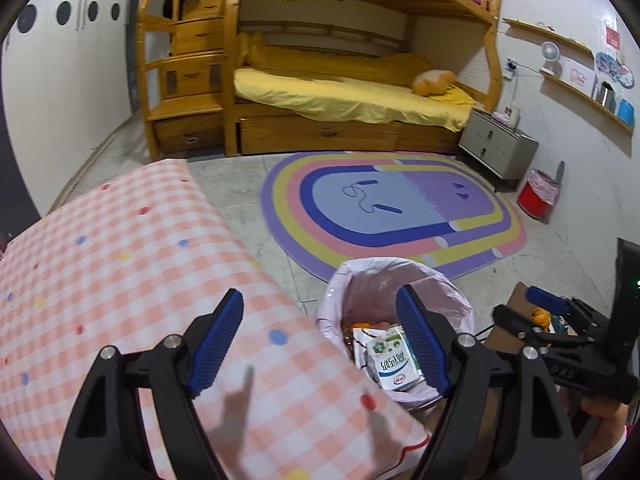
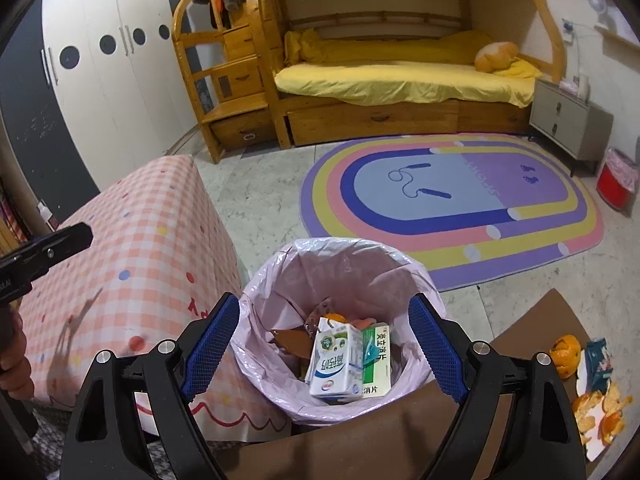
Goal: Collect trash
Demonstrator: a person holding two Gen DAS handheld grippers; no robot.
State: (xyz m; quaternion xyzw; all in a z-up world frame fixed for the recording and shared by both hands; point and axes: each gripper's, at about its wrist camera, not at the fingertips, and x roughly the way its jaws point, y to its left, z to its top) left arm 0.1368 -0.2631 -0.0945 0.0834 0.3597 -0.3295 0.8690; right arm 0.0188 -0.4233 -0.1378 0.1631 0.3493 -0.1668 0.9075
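A bin lined with a pink bag (image 2: 280, 264) stands on the floor between a cloth-covered table and a brown board. Inside it lie a white and blue milk carton (image 2: 334, 364), a green and white box (image 2: 376, 356) and some scraps. My right gripper (image 2: 324, 300) hangs open over the bin with nothing between its fingers. My left gripper (image 1: 320, 294) is open and empty too, above the table's edge, with the bin (image 1: 440, 280) and the milk carton (image 1: 390, 362) by its right finger. Orange peels (image 2: 600, 412), a partly peeled orange (image 2: 566, 354) and a teal wrapper (image 2: 600, 364) lie on the brown board.
The table with a pink checked cloth (image 1: 120, 280) fills the left. Beyond the bin lie a rainbow rug (image 2: 452, 208) and a jump rope (image 2: 416, 184). A wooden bunk bed (image 2: 400, 80), a grey nightstand (image 2: 564, 120) and a red bin (image 2: 614, 186) stand at the back.
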